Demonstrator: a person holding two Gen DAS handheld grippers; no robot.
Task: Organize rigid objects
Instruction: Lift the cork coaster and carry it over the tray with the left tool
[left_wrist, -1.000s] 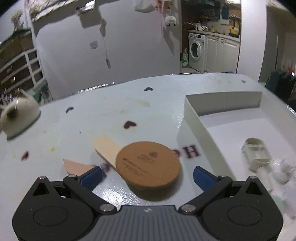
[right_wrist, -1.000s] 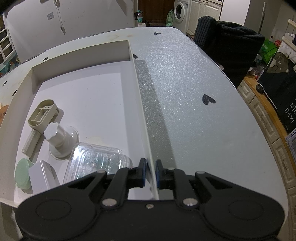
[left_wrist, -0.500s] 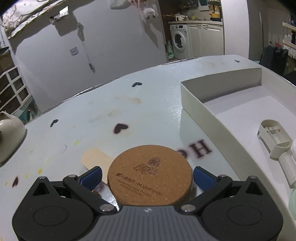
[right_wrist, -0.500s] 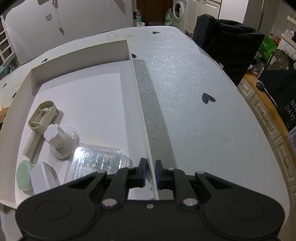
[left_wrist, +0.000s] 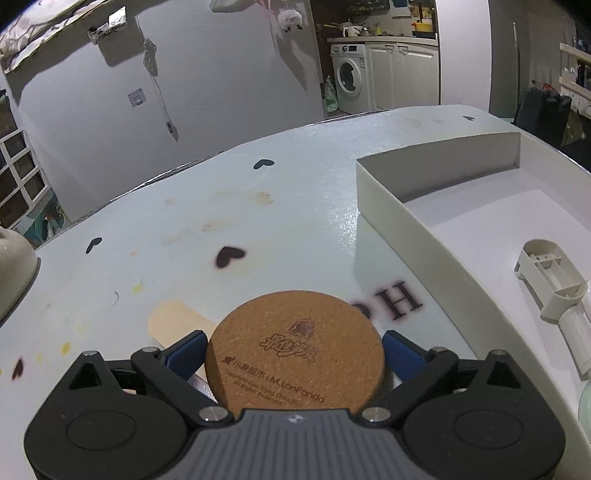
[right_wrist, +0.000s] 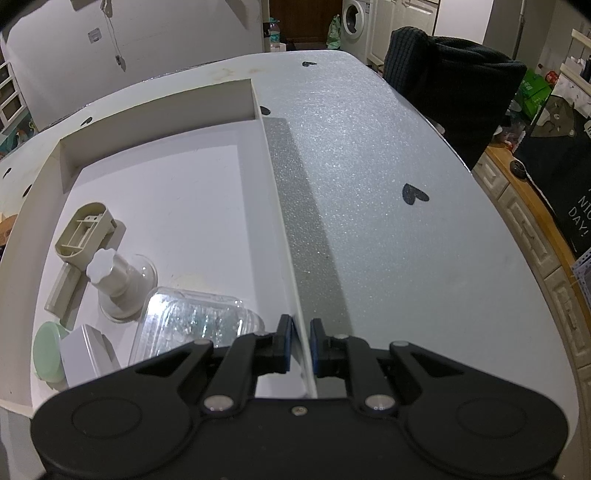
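**Coaster pickup, tray steadied**

Coaster (left_wrist: 295, 350): a round cork disc, lying flat on the table (left_wrist: 258, 221) near the front edge, partly over a flat wooden stick (left_wrist: 173, 325). It sits between the blue pads of the left gripper (left_wrist: 293, 354), whose jaws are spread wide to either side of it. The pads appear close to the rim on both sides; actual contact cannot be told from this view, so the coaster is judged not yet gripped.

Tray (right_wrist: 280, 229): a white box just beside the coaster on its right, already carrying a beige plastic part (right_wrist: 83, 236), a white knob (right_wrist: 110, 273), a clear plastic box (right_wrist: 192, 321) and a pale green lid (right_wrist: 46, 349). Its far half is bare.

Right gripper (right_wrist: 300, 343): jaws nearly closed, pinched on the thin right wall of the tray, apparently to steady it.

Step judged in hand: closing on the coaster for transfer into the tray.

Notes for doing it well:
- Pads should be kept level with the coaster's thin edge, so that both sides are met together and the disc is not tipped.
- The stick beneath may be dragged along; a straight lift is advised.
- The tray wall must be cleared before the coaster is carried across.
- The bare part of the tray floor is the safer drop spot.
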